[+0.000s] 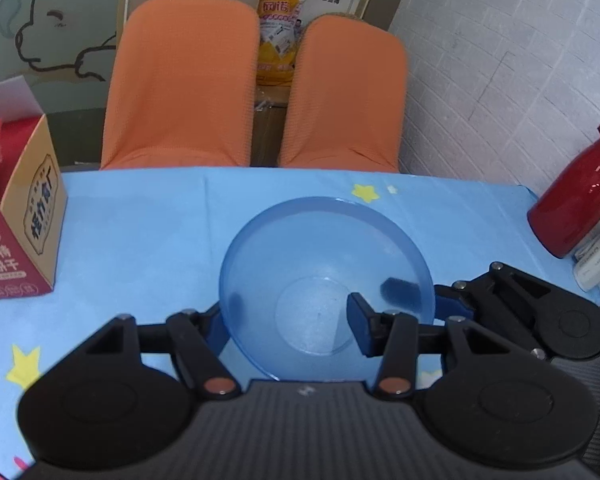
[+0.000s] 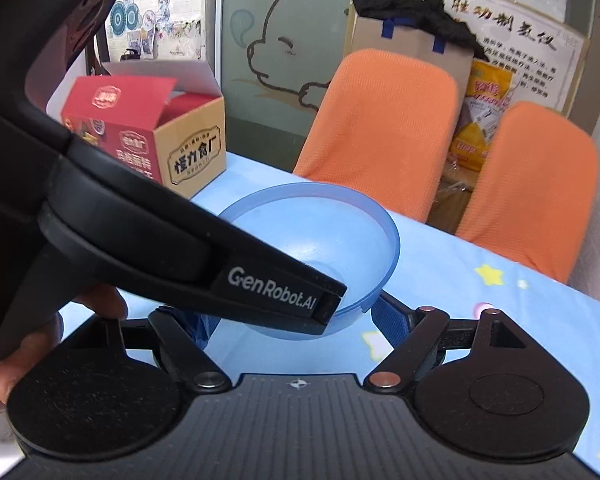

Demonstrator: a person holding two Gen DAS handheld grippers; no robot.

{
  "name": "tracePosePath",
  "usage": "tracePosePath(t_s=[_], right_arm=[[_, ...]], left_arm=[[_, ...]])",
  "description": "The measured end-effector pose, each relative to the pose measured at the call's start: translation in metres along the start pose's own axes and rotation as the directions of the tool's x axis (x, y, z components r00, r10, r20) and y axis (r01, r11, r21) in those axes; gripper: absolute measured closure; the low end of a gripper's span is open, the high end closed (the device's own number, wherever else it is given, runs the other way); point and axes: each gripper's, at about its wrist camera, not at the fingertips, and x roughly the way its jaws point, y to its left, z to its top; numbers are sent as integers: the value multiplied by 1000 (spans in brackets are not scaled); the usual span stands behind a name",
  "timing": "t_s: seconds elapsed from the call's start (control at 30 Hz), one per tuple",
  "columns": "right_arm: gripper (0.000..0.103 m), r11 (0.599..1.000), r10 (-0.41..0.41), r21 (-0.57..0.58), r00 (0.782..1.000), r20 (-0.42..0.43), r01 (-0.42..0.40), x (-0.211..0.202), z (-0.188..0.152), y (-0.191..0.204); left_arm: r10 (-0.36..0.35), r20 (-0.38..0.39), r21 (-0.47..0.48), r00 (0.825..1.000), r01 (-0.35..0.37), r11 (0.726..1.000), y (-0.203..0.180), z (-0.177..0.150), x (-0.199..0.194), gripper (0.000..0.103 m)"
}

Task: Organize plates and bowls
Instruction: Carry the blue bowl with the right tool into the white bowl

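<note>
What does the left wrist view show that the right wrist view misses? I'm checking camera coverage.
Only the left wrist view shows the glossy red bottle at the table's right edge, and the right gripper at the bowl's rim. Only the right wrist view shows the person's hand and the left gripper from outside. Both show the translucent blue plastic bowl, the opened red cardboard box, and the orange chair backs.
</note>
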Motion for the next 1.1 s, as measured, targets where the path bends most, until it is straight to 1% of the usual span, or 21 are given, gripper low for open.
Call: tracePosePath(t_s=[0.07, 0.17, 0.3, 0.43, 0.57, 0.67, 0.73, 0.83, 0.87, 0.9, 0.97, 1.03, 1.1], right_arm=[[34, 1000, -13, 2, 1000, 13, 13, -27, -8, 3], [34, 999, -45, 6, 999, 31, 45, -68, -30, 9], [34, 996, -76, 53, 997, 34, 74, -117, -68, 14], [34, 986, -121, 115, 992, 29, 117, -153, -109, 14], [34, 973, -164, 171, 986, 24, 157, -169, -140, 12], [34, 964, -184, 199, 983, 23, 176, -170, -153, 11], [34, 958, -194, 223, 980, 37, 181, -168, -160, 9], [34, 951, -197, 251, 979, 48, 179, -158, -165, 4], [34, 950, -192, 258, 980, 47, 174, -155, -165, 2], [34, 948, -184, 270, 982, 45, 166, -155, -170, -1], [34, 940, -173, 305, 984, 43, 152, -153, -175, -6], [34, 931, -165, 335, 986, 31, 145, -154, -182, -10], [34, 921, -176, 358, 984, 32, 153, -159, -189, -11]], left_arm=[[-9, 7, 29, 1000, 9, 1000, -24, -13, -19, 55], [-26, 2, 68, 1000, 26, 997, -59, -37, -41, 55], [-65, -18, 114, 998, 67, 991, -103, -74, -59, 55], [-108, -57, 160, 992, 116, 980, -144, -108, -61, 55], [-129, -89, 203, 988, 145, 968, -172, -135, -56, 54], [-136, -102, 223, 985, 156, 962, -181, -146, -50, 53], [-124, -103, 238, 987, 146, 960, -185, -150, -46, 53], [-115, -120, 246, 986, 142, 959, -185, -149, -35, 50], [-114, -128, 245, 985, 143, 959, -185, -150, -32, 47], [-108, -126, 247, 986, 137, 959, -183, -151, -31, 40], [-85, -95, 263, 992, 107, 959, -180, -152, -29, 30], [-88, -87, 256, 992, 107, 961, -174, -150, -30, 30], [-117, -82, 223, 990, 133, 966, -167, -147, -33, 30]])
